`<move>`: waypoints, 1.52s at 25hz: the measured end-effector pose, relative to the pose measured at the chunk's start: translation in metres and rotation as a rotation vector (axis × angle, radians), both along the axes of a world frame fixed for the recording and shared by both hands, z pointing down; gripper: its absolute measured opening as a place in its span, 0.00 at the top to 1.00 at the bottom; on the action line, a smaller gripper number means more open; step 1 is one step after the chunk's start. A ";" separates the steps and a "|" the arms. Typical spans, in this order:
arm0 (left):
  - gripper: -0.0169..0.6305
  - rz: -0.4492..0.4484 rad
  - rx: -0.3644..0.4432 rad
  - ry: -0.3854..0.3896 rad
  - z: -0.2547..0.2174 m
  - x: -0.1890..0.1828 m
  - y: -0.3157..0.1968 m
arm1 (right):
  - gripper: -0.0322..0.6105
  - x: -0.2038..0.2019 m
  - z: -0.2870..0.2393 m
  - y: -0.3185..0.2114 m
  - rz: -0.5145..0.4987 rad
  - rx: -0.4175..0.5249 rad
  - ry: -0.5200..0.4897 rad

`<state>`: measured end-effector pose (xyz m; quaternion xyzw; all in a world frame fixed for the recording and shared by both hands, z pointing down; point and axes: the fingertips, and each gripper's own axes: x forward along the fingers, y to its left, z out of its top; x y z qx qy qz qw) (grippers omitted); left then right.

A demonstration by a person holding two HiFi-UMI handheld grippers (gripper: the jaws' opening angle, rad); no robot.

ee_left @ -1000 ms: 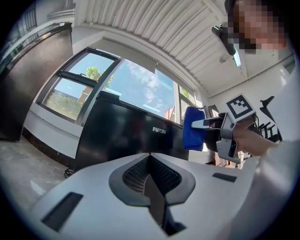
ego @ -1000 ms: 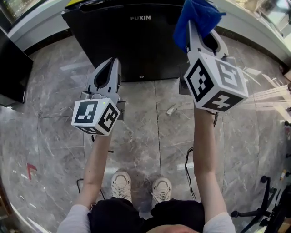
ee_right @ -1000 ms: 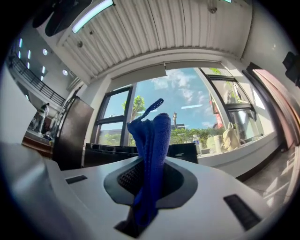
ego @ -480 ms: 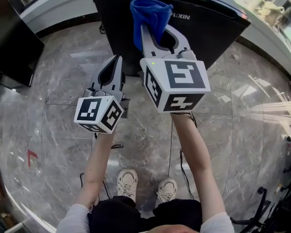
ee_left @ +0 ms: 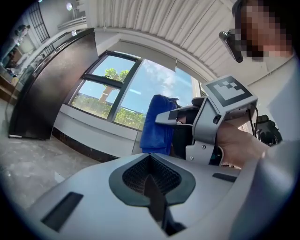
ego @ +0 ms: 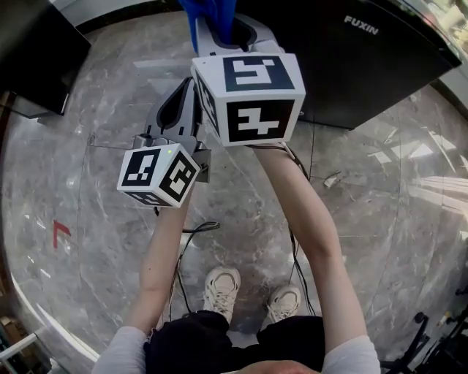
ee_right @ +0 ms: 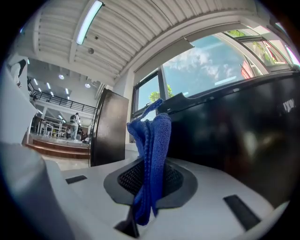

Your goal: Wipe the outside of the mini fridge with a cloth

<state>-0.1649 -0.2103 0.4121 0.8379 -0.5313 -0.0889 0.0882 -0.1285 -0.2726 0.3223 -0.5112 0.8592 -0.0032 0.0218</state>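
Now the right gripper (ego: 219, 33) sits at the top centre of the head view, having swung leftward from the upper right over the last second. The black mini fridge (ego: 365, 66) has slid from the top centre to the upper right of the frame. Its jaws are clamped on the blue microfibre cloth (ego: 208, 11), which stands up in a folded bunch between them. In the right gripper view the fridge's dark wall fills the right side just beside the cloth, though contact cannot be confirmed. That shift suggests a wiping pass along the front toward the fridge's left edge, with the side panel probably next. The left gripper (ego: 189, 84) hangs lower, at centre left above the marble floor (ego: 88, 219), jaws closed on nothing, taking no part.
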 end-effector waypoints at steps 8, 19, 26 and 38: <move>0.97 0.006 0.013 0.009 -0.002 0.003 0.000 | 0.84 0.008 0.010 -0.003 0.047 -0.006 0.033; 0.97 0.099 0.030 -0.007 -0.009 0.074 0.015 | 0.84 0.118 -0.002 0.027 0.206 0.011 0.012; 0.97 0.134 0.053 0.000 -0.018 0.107 0.024 | 0.84 0.187 -0.008 0.042 0.313 0.013 0.008; 0.97 0.210 0.056 -0.002 -0.014 0.169 0.035 | 0.84 0.298 -0.011 0.059 0.488 0.007 -0.022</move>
